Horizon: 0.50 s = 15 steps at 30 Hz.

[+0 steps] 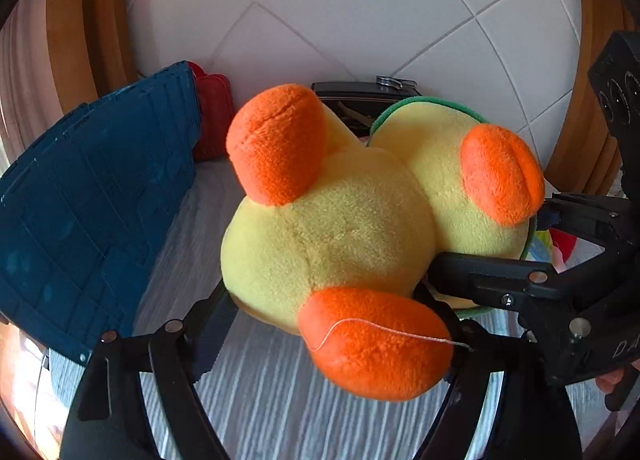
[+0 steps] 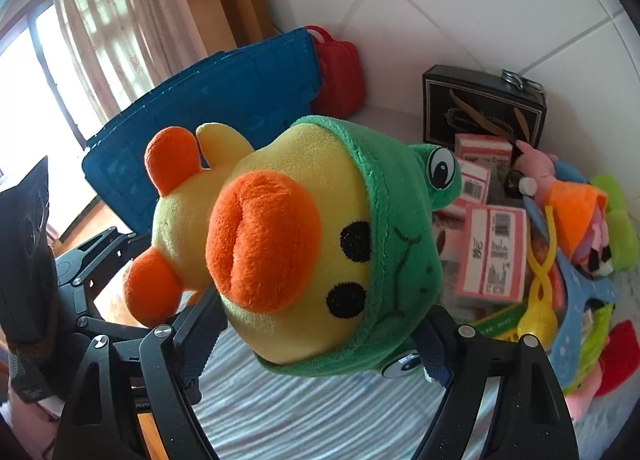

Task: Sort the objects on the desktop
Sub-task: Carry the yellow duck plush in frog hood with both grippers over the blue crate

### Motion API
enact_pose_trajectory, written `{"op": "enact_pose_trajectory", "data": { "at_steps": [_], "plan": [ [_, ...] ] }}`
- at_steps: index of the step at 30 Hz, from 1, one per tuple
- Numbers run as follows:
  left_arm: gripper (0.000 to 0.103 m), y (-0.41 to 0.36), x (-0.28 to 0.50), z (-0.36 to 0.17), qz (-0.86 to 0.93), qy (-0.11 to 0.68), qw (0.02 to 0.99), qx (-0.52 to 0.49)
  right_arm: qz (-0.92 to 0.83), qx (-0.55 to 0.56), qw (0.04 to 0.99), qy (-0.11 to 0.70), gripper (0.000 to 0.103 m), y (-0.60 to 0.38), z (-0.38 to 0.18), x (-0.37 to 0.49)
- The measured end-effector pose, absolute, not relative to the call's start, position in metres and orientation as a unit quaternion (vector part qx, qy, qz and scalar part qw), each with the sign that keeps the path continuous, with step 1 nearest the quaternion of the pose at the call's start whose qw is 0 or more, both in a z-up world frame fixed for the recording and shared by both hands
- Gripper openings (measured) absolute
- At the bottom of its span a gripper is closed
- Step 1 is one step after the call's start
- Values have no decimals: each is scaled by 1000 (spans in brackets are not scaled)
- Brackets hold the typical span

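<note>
Plush duck (image 1: 332, 228) is held aloft above striped bench (image 1: 256, 400): body clamped by left claw (image 1: 340, 324), hooded head clamped by right claw (image 2: 320, 344), w/ blue crate (image 2: 224, 108) behind.

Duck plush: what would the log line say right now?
duck plush | left gripper: gripping body | right gripper: gripping head | above blue crate

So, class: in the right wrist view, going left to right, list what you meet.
Curtained window → blue crate → red case → plush duck, held between both grippers → black box → pink cartons → yellow tongs → orange and green soft toys.
</note>
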State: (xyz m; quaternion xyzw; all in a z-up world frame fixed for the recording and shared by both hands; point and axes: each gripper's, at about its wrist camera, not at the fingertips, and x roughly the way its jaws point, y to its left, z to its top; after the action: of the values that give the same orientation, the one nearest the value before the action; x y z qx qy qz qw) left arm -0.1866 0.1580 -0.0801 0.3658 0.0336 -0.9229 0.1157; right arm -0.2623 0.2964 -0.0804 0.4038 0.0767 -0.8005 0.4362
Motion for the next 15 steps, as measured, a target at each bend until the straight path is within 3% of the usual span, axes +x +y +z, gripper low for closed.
{"op": "enact_pose_trajectory", "data": {
  "at_steps": [7,15],
  "plan": [
    [82,70,-208,-37,-931,28,109,347,-812,387,429,82,84,207,-35,-281],
    [84,-84,-196,41,-940,1,115,321,-829,347,432,73,84,62,41,-272]
  ]
}}
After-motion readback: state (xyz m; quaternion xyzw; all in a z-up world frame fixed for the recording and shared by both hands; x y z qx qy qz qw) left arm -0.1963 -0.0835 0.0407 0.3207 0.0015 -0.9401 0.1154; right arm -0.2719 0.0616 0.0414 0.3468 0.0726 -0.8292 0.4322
